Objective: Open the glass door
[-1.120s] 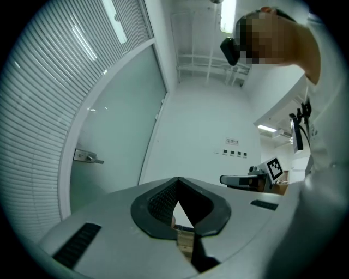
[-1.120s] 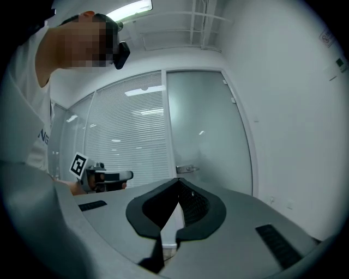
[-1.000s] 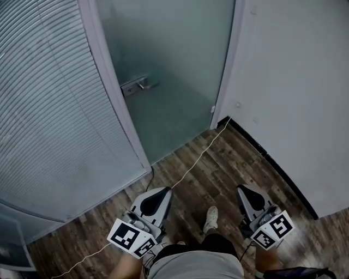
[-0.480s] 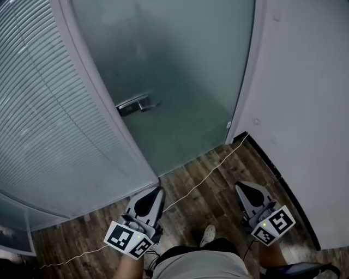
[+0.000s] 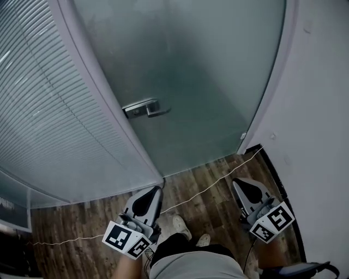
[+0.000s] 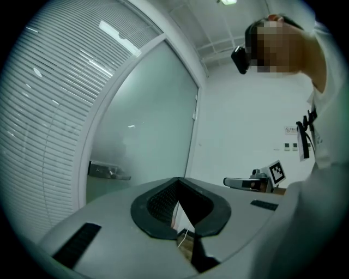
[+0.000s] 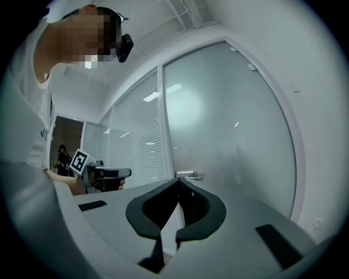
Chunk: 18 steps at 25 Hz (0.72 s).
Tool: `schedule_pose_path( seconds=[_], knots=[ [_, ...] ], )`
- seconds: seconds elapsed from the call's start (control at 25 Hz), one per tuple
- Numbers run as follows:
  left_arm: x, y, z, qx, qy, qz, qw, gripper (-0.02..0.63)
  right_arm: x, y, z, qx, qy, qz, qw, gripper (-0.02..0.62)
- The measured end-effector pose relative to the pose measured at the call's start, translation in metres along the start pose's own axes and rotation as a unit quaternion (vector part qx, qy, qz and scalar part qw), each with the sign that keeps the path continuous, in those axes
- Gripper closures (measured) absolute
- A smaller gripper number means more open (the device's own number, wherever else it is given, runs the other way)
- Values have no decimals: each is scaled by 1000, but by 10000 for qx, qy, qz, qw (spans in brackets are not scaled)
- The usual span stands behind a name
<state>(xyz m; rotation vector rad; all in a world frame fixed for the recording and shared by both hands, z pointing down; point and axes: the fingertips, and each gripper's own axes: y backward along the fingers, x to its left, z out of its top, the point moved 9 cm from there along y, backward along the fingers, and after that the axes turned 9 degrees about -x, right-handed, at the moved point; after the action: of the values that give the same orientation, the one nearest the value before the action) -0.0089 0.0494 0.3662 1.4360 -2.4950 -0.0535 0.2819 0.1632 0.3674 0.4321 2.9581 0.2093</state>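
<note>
Both pairs of jaws are pressed together, empty. The left gripper [image 5: 154, 190] and right gripper [image 5: 240, 183] hang over bare floor [image 5: 210, 201]. Ahead, well apart, the door [image 5: 191, 71] is closed, its handle [image 5: 147, 108] near its left edge and a wall [image 5: 322, 120] on the right.

I take this for an office: a frosted glass door [image 5: 191, 82] with a lever handle [image 5: 146, 108], a glazed partition with horizontal blinds [image 5: 49, 109] beside it, plain white walls [image 5: 322, 109], a wood-look plank floor [image 5: 218, 190] and a ceiling light [image 6: 228, 2].
</note>
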Motion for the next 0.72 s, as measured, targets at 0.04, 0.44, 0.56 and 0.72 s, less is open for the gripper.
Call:
schedule_pose_path(
  seconds=[0.04, 0.44, 0.56, 0.72],
  knots=[
    [6, -5, -1, 9, 2, 46, 10000, 606, -4, -11, -2, 8, -13, 63, 10000, 600],
    [93, -51, 11, -242, -53, 369, 9990, 606, -32, -129, -10, 121, 42, 530, 9985, 600],
    [127, -65, 8, -293, -91, 432, 9986, 606, -40, -167, -20, 158, 95, 626, 9979, 600],
    [163, -82, 7, -339, 12, 426, 9985, 606, -49, -210, -22, 207, 260, 695, 9970, 600]
  ],
)
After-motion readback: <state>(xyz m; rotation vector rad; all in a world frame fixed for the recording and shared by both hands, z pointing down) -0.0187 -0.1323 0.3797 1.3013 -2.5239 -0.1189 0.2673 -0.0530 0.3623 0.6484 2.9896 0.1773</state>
